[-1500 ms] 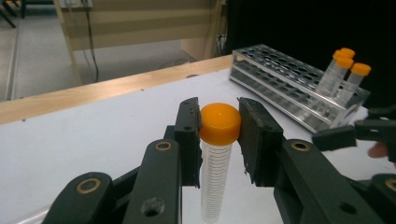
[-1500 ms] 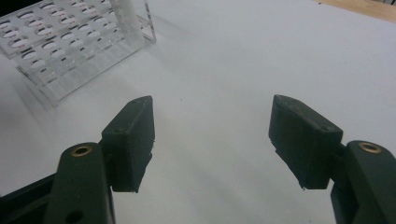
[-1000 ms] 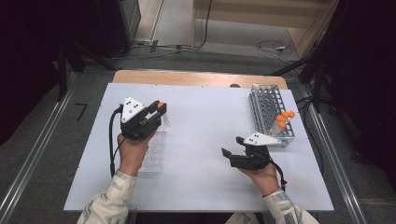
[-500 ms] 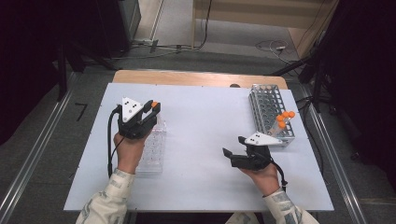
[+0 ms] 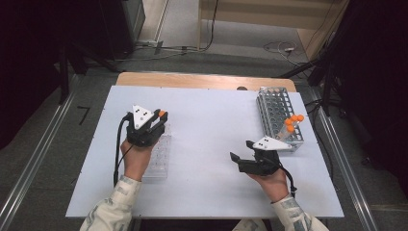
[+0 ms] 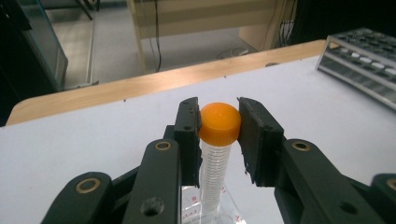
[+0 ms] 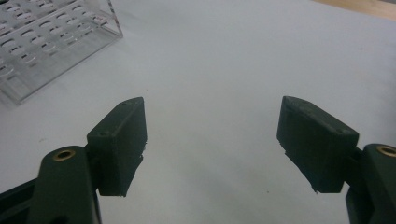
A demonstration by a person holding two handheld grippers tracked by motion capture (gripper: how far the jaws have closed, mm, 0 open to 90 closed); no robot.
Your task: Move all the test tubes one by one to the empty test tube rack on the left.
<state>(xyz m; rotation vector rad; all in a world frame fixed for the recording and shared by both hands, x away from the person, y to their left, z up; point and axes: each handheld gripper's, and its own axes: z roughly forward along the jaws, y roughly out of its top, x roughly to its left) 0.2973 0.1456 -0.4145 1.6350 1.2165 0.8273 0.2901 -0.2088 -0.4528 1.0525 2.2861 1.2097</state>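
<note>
High view, left gripper (image 5: 156, 122) hovering over clear tray (image 5: 158, 161) left of tube rack (image 5: 279, 115), right gripper (image 5: 243, 154) resting low near rack, left gripper view, jaws clamping orange-capped tube (image 6: 218, 140) upright, right gripper view, jaws standing apart over white surface (image 7: 224, 60).

Your left gripper (image 5: 153, 126): black body, grey three-cornered plate on top with small dark dots, black cable looping down past your wrist. Your right gripper (image 5: 244, 151): same black build, same grey plate, black cable curling behind your hand. Fingers (image 6: 188, 135): matte black blocks, flat faces, edges rough and chipped. Arms behind them: black links, brass-coloured rivets at pivots, one dark screw hole. Your sleeves (image 5: 114, 207): pale fabric, faint blotchy pattern, ribbed cuffs.
</note>
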